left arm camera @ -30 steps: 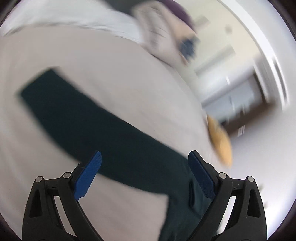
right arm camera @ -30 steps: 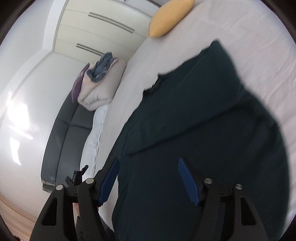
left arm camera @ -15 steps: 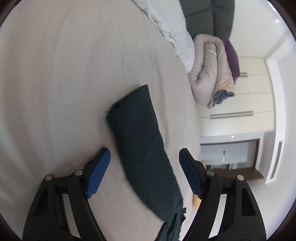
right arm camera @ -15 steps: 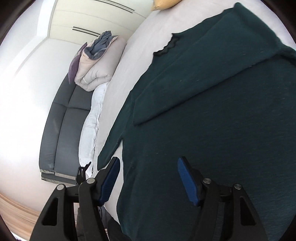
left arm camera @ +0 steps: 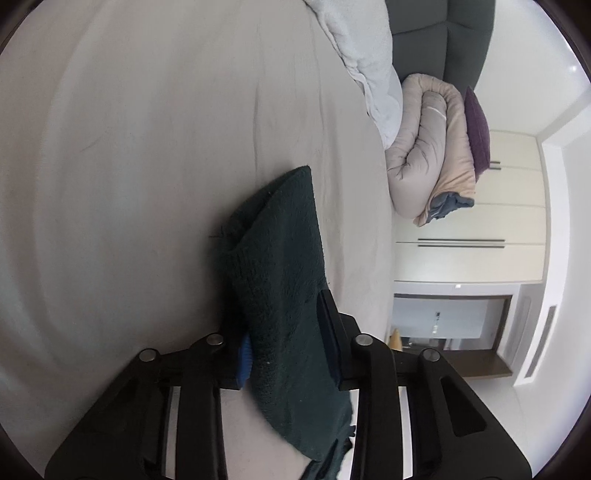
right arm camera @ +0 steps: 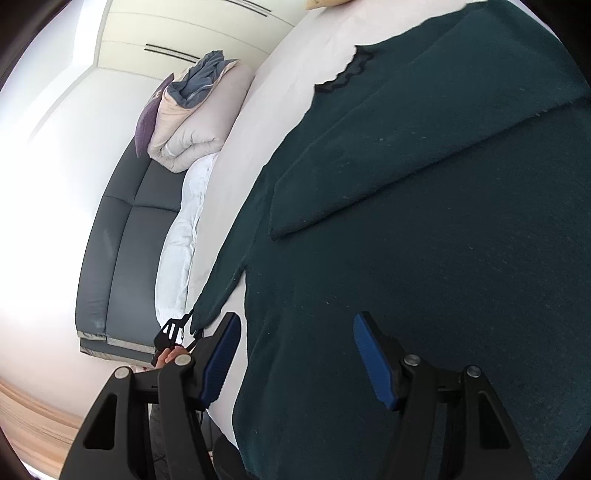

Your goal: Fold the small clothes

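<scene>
A dark green knit sweater (right arm camera: 424, 221) lies spread on the pale bed sheet (right arm camera: 280, 96), one sleeve folded across its body. Its other sleeve (left arm camera: 280, 266) runs out over the sheet in the left wrist view. My left gripper (left arm camera: 286, 332) is shut on that sleeve near its cuff end; the blue pads press the knit from both sides. It also shows small in the right wrist view (right arm camera: 177, 332), holding the sleeve tip. My right gripper (right arm camera: 295, 362) is open and empty, hovering over the sweater's lower body near its left edge.
A rolled beige duvet (left arm camera: 428, 147) with a purple cushion (left arm camera: 478, 129) and a white blanket (left arm camera: 369, 55) lie at the bed's far side by a dark grey headboard (right arm camera: 122, 236). White wardrobe doors (left arm camera: 469, 229) stand behind. A yellow cushion (right arm camera: 325, 3) sits at the top edge.
My left gripper moved forward onto the sleeve and shut on it; half a second ago it was open around it. My right gripper dropped slightly closer to the sweater, still open.
</scene>
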Demonstrator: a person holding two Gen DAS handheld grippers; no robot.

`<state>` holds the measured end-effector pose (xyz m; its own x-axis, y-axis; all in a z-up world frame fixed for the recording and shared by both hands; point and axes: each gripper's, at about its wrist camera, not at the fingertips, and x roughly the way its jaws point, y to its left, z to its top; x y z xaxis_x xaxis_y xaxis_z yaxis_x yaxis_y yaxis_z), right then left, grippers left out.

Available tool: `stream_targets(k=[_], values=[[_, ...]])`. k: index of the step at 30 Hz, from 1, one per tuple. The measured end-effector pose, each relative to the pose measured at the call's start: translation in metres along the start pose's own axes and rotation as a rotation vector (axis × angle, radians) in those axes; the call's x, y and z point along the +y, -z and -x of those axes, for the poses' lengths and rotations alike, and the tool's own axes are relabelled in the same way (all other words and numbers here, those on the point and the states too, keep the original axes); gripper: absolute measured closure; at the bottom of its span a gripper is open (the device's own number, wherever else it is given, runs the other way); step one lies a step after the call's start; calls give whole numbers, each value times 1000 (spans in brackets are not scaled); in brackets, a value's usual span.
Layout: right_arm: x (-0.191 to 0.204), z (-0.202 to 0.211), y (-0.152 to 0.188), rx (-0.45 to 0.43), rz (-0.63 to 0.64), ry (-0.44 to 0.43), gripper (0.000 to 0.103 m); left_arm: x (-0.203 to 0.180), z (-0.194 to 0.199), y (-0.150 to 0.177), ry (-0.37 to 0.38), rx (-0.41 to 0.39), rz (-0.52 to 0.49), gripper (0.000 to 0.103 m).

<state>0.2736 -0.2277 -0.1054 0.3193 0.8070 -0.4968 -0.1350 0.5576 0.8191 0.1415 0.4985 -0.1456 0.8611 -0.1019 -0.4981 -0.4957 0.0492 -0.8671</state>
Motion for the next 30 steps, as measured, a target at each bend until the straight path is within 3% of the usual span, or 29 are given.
stream_targets(k=[3, 5, 10, 13, 16, 18, 20, 21, 22, 25, 30], values=[[-1, -1, 0, 2, 6, -1, 38, -10, -8, 2, -44, -12, -33, 93], [-4, 1, 0, -2, -1, -5, 39, -22, -12, 9, -77, -16, -91, 94], [-20, 16, -3, -37, -32, -10, 40, -90, -30, 56, -150, -10, -361, 94], [-31, 29, -6, -64, -54, -19, 41, -148, -55, 108, -178, 10, -582, 95], [-41, 42, -10, -95, -68, -32, 41, -210, -87, 191, -206, 36, -870, 95], [-46, 52, -13, -118, -79, -44, 41, -245, -115, 278, -249, 45, -1187, 95], [-52, 61, -19, -142, -89, -56, 41, -250, -144, 370, -311, 36, -1538, 94], [-55, 63, -22, -149, -94, -58, 41, -240, -161, 415, -334, 68, -1691, 94], [-58, 66, -27, -157, -100, -57, 41, -228, -172, 444, -344, 90, -1778, 94], [-61, 72, -43, -160, -96, -46, 41, -195, -186, 490, -356, 104, -1869, 94], [-57, 57, -79, -105, -62, -31, 41, -178, -192, 494, -346, 63, -1887, 94]])
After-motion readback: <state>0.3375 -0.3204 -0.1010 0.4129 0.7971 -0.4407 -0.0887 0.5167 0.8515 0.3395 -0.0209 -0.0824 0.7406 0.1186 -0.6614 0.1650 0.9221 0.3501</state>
